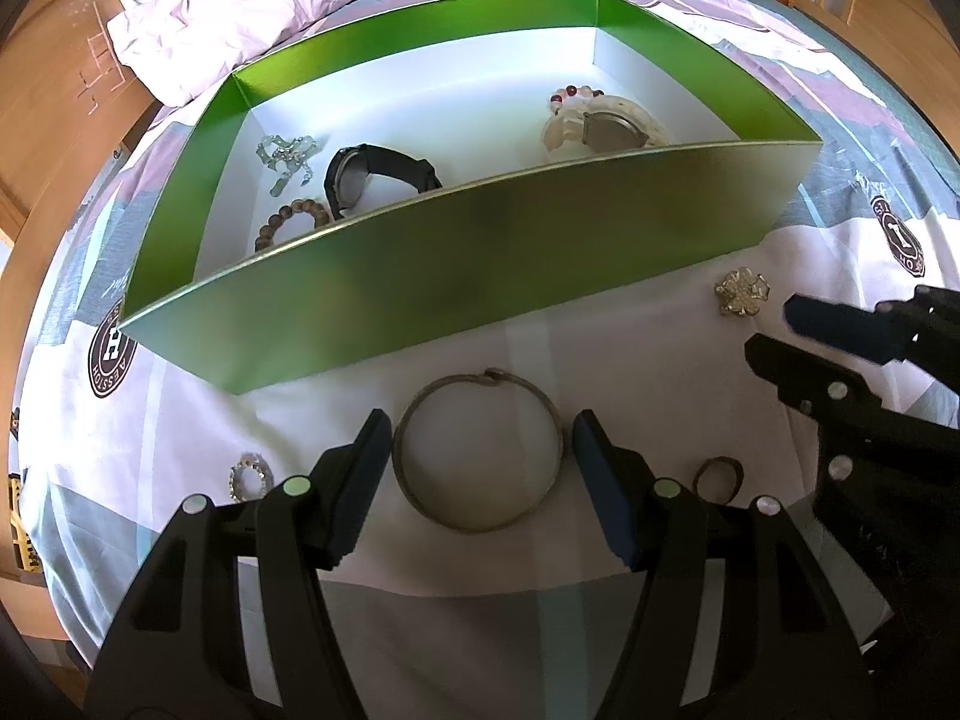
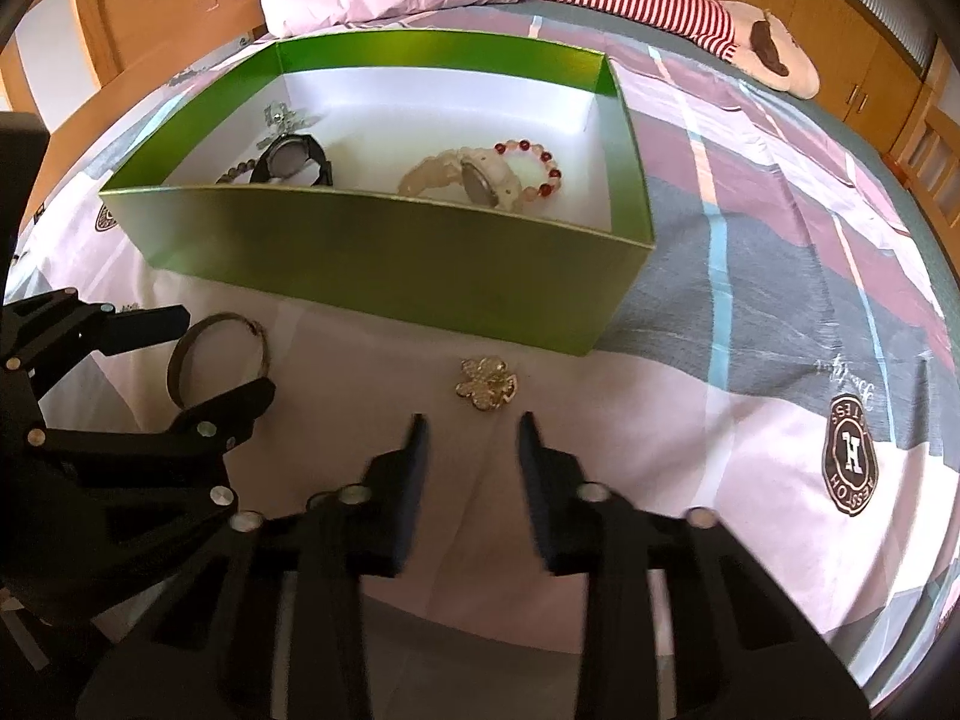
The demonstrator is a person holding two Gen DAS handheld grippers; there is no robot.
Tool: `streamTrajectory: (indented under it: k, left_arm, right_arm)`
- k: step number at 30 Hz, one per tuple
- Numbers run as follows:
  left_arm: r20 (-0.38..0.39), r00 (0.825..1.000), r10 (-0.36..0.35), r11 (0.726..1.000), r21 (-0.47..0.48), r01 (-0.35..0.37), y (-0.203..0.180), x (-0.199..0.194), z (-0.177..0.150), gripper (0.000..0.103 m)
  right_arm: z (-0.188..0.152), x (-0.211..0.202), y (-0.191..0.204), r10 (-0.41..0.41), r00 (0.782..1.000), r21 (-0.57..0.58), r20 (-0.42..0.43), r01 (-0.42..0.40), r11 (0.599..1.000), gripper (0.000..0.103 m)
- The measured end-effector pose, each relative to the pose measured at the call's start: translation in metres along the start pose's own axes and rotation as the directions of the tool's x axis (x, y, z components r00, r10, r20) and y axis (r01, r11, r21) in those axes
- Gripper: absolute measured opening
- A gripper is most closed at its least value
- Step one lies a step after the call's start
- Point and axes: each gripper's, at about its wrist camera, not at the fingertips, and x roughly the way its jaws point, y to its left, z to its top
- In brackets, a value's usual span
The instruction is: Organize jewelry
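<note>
Already watches and bead bracelets lie in the green cardboard box (image 1: 480, 240); the thin metal bangle (image 1: 480, 450) sits between the wide left claw (image 1: 480, 468), the gold flower brooch (image 2: 487, 384) just ahead of the narrow, empty right claw (image 2: 474, 438).

Soft daylight fills both wrist views, bright on the white floor of the green box (image 1: 480, 252) and washing the bedsheet (image 2: 750, 276) pale. Shadows stay faint. Fisheye distortion bows the box walls and darkens the corners; the near gripper fingers (image 2: 414, 480) blur slightly.
</note>
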Motion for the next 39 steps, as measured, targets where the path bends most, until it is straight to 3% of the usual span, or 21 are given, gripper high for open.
streamTrajectory:
  k: [6,11,15,18,19,23,27,29,31,34,39]
  left_arm:
    - [0.003,1.000,0.010,0.999,-0.031,-0.010,0.006,0.000,0.001,0.060]
    - [0.001,1.000,-0.020,0.991,-0.133,0.020,0.030,-0.003,0.006,0.058]
    - [0.002,0.998,-0.055,0.977,-0.204,0.055,0.045,-0.007,0.007,0.065]
    - [-0.011,0.997,-0.082,0.963,-0.257,0.076,0.055,-0.007,0.006,0.071]
    - [-0.014,0.996,-0.090,0.959,-0.271,0.083,0.058,-0.007,0.006,0.072]
    - [-0.014,0.993,-0.118,0.939,-0.326,0.107,0.068,-0.007,0.004,0.074]
    - [-0.025,0.993,-0.116,0.946,-0.308,0.103,0.064,-0.006,0.003,0.074]
    - [-0.031,0.992,-0.120,0.949,-0.296,0.105,0.061,-0.005,0.003,0.074]
    - [-0.035,0.992,-0.118,0.953,-0.286,0.103,0.059,-0.005,0.003,0.074]
    - [-0.036,0.992,-0.118,0.954,-0.280,0.103,0.058,-0.005,0.003,0.074]
    - [-0.040,0.992,-0.117,0.955,-0.278,0.102,0.057,-0.004,0.003,0.074]
  right_arm:
    - [0.004,-0.006,-0.014,-0.031,0.999,0.052,0.029,0.029,0.998,0.022]
    - [0.005,-0.007,-0.049,-0.020,1.000,0.205,0.004,0.019,0.979,0.024]
    - [0.003,-0.008,-0.062,0.006,1.000,0.268,-0.001,-0.006,0.963,0.040]
    - [0.004,-0.008,-0.051,0.014,1.000,0.223,0.017,-0.017,0.975,0.061]
    - [0.005,-0.007,-0.046,0.013,1.000,0.202,0.025,-0.018,0.979,0.063]
    - [0.013,0.003,-0.018,-0.007,0.999,0.075,0.042,0.004,0.997,0.063]
    - [0.016,0.015,-0.007,-0.019,0.999,0.031,0.030,0.018,0.999,0.063]
    - [0.016,0.019,-0.005,-0.014,1.000,0.030,0.019,0.013,0.999,0.056]
    - [0.016,0.022,-0.005,-0.003,1.000,0.031,0.000,0.003,1.000,0.036]
    - [0.015,0.021,-0.007,0.012,1.000,0.048,-0.005,-0.011,0.999,0.028]
    - [0.013,0.019,-0.006,0.024,1.000,0.051,-0.015,-0.023,0.998,0.027]
